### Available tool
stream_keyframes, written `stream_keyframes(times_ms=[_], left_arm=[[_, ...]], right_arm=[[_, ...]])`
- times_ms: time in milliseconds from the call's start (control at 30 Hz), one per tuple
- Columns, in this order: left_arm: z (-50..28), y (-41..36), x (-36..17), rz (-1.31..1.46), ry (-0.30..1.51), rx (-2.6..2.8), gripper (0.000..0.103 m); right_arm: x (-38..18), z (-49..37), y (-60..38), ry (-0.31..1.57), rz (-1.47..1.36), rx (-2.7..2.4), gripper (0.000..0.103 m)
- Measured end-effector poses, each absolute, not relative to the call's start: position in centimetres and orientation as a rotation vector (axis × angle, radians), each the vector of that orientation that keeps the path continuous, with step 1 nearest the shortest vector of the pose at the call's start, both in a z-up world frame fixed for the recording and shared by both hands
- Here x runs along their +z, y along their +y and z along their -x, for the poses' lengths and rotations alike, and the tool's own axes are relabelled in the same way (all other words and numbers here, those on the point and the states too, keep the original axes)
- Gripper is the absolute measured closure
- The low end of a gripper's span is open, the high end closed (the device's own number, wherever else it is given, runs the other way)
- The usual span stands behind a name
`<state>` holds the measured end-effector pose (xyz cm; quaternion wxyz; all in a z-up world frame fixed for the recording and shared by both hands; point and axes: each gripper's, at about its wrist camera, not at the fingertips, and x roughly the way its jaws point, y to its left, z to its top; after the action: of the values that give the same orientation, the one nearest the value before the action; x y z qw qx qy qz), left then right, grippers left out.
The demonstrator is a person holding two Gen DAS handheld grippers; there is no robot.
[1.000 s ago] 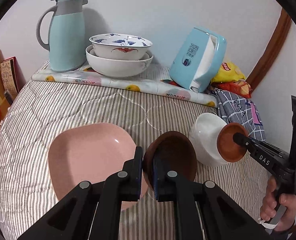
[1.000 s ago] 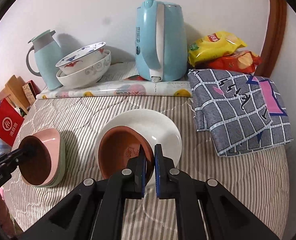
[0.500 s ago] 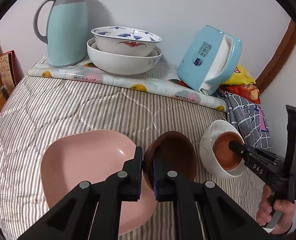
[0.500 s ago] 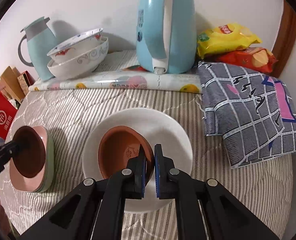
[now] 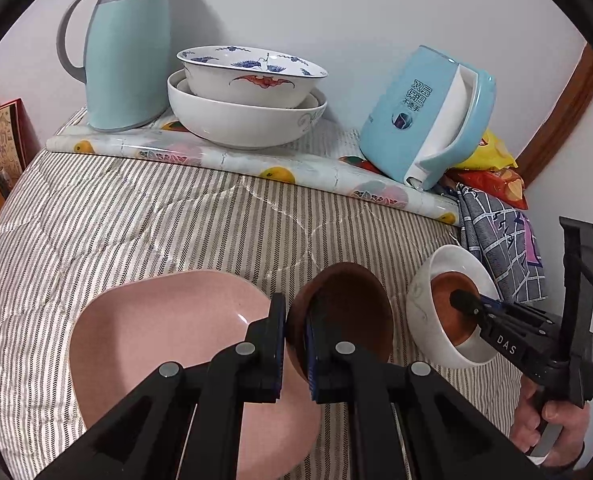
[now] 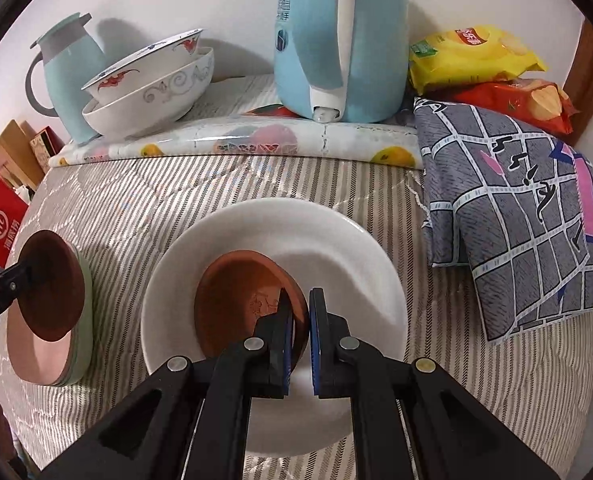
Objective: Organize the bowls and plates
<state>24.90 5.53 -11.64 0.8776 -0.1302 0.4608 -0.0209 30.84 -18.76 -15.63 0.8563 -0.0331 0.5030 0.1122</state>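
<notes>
light: bright, even | shadows: soft, on wall | focus: sharp | edges: strong fisheye bend, black corners

This is a lived-in home, most likely a bedroom or living room pressed into kitchen use: the work surface is a striped quilted cover [image 5: 144,216], soft like bedding, rather than a counter. Along the far wall, on a fruit-printed plastic sheet [image 5: 256,160], stand a pale-blue thermos jug [image 5: 124,52], nested porcelain bowls [image 5: 248,96] and a blue electric kettle [image 6: 336,36], with snack bags [image 6: 472,56] and a folded grey checked cloth [image 6: 508,208] at the far right. At the left edge, cardboard boxes [image 6: 4,216] and a plain painted wall with wooden trim [image 5: 564,112] add to the domestic look.
</notes>
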Motion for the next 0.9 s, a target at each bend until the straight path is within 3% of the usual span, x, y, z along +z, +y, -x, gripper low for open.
stream_keyframes(times_ms=[700,800,900], left_arm=[[-24.6,5.7,-11.5,0.273,0.964,-0.040,0.094],[-24.3,5.7,-11.4,0.272,0.966,-0.038,0.094],[-24.1,5.7,-11.2,0.274,0.963,-0.035,0.094]], right_arm=[[-16.8,-31.6,-17.5,1.125,0.218,0.218,0.087],[-16.7,-31.2,-17.2,1.121,0.241,0.221,0.081],[-16.2,-30.7,-17.1,1.097,0.248,0.214,0.063]])
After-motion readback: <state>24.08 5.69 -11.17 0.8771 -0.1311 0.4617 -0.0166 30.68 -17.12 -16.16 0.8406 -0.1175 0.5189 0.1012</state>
